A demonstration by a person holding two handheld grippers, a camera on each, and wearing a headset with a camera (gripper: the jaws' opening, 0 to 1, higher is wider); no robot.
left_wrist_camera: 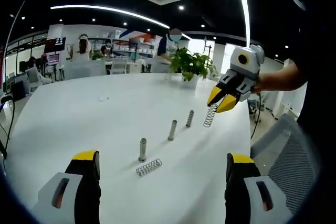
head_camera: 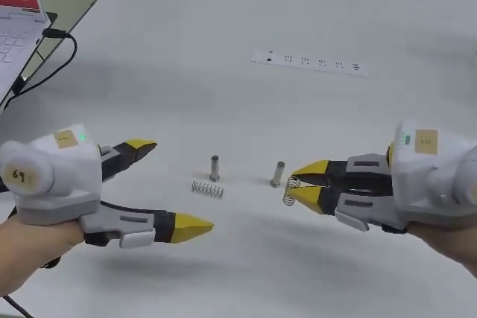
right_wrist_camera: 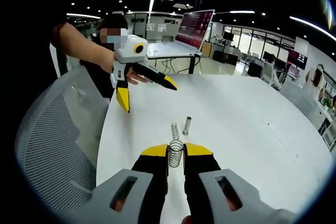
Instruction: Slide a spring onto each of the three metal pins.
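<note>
Two bare metal pins [head_camera: 215, 167] [head_camera: 278, 173] stand upright on the white table [head_camera: 223, 94]. A loose spring [head_camera: 207, 189] lies flat just in front of the left pin. My right gripper [head_camera: 297, 185] is shut on a second spring [head_camera: 288, 193], right beside the right pin. In the right gripper view that spring [right_wrist_camera: 175, 135] sticks out from between the jaws. My left gripper [head_camera: 170, 184] is open, with nothing between its jaws, left of the loose spring. The left gripper view shows three pins in a row [left_wrist_camera: 143, 149] [left_wrist_camera: 172, 129] [left_wrist_camera: 190, 118]; the farthest looks ribbed.
A white power strip [head_camera: 309, 62] lies further back on the table. A laptop [head_camera: 19, 13] with a black cable [head_camera: 63, 42] sits at the far left edge. A mesh chair [right_wrist_camera: 52, 129] stands beside the table, and a potted plant [left_wrist_camera: 191, 64] at its far end.
</note>
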